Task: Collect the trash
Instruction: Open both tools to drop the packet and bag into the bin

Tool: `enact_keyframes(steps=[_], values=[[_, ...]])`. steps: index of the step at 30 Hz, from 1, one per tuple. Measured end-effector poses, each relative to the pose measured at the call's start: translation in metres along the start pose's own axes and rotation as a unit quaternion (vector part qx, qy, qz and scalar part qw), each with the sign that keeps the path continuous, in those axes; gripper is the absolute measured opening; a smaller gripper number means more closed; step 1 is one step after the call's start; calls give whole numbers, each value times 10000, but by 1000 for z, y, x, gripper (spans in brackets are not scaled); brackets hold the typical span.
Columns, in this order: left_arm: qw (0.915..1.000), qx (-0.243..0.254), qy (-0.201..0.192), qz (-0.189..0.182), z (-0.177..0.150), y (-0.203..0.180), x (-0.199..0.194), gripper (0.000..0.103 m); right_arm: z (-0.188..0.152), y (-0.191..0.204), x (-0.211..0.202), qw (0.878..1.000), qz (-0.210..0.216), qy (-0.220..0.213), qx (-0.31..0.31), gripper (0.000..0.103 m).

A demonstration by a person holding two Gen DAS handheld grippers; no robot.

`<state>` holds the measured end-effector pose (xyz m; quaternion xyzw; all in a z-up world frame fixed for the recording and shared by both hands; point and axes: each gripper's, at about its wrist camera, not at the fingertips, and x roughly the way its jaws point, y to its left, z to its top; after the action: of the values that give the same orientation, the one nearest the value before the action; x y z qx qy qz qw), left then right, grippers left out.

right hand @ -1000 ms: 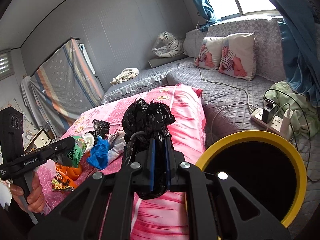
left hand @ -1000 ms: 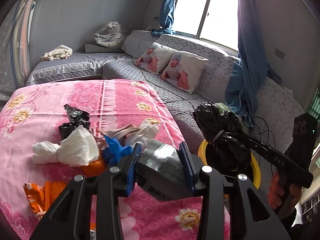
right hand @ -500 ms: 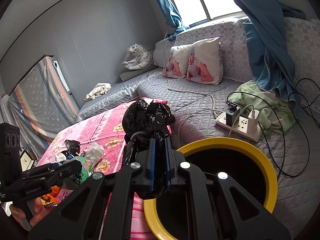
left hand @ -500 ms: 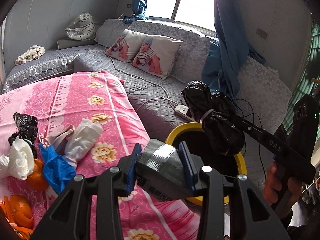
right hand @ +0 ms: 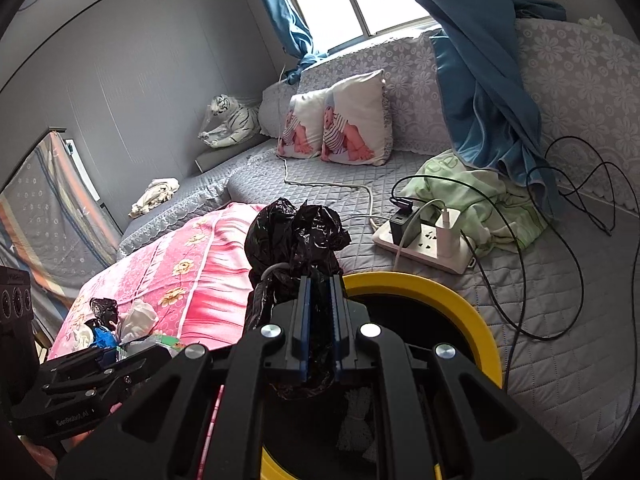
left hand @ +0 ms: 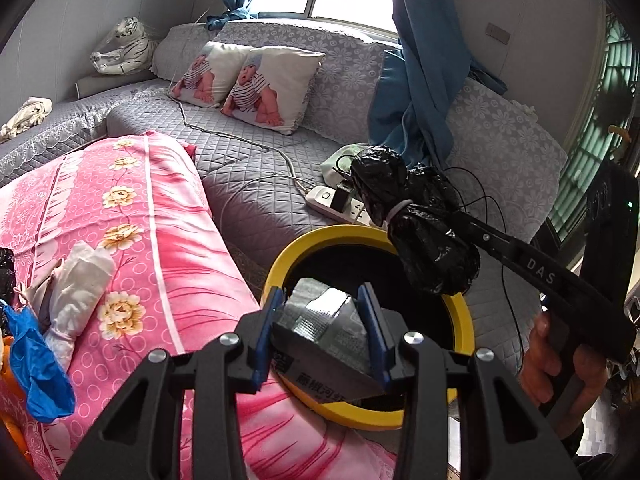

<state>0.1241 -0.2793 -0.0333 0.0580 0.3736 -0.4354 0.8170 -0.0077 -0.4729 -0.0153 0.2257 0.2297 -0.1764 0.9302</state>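
Left gripper [left hand: 322, 326] clamped on crinkly silver wrapper [left hand: 320, 320], right gripper [right hand: 319, 320] pinched nearly closed on soft, light black bag [right hand: 294, 236] (best held mid-bundle), both above yellow-rimmed bin [left hand: 276, 276].

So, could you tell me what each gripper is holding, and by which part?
The left gripper clamps a silver foil packet across its sides; the right gripper pinches a tied black plastic bag by its lower body.
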Motion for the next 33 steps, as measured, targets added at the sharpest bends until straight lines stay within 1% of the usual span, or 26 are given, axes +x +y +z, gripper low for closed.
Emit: enact_keyframes(steps=[10, 17, 22, 25, 26, 30, 32, 33], values=[[9996, 168, 212, -111, 3, -22, 28, 37, 2, -19, 3, 9995, -287, 39, 129, 8], [9991, 174, 378, -126, 4, -25, 46, 37, 1, -31, 9, 9987, -446, 112, 242, 8], [9985, 222, 475, -144, 2, -30, 56, 37, 0, -38, 13, 9971, -675, 161, 304, 9], [9984, 191, 500, -161, 0, -30, 59, 38, -1, -40, 17, 9970, -668, 220, 328, 9], [9985, 181, 494, -161, -1, -29, 59, 40, -2, -41, 17, 9970, -655, 229, 353, 9], [9991, 47, 410, -139, -1, -25, 57, 58, -2, -45, 20, 9963, -662, 257, 478, 11], [9993, 3, 370, -98, -1, -23, 55, 61, -2, -48, 21, 9960, -647, 267, 547, 17], [9993, -30, 371, -99, 1, -21, 55, 63, -2, -50, 21, 9960, -630, 263, 582, 23]])
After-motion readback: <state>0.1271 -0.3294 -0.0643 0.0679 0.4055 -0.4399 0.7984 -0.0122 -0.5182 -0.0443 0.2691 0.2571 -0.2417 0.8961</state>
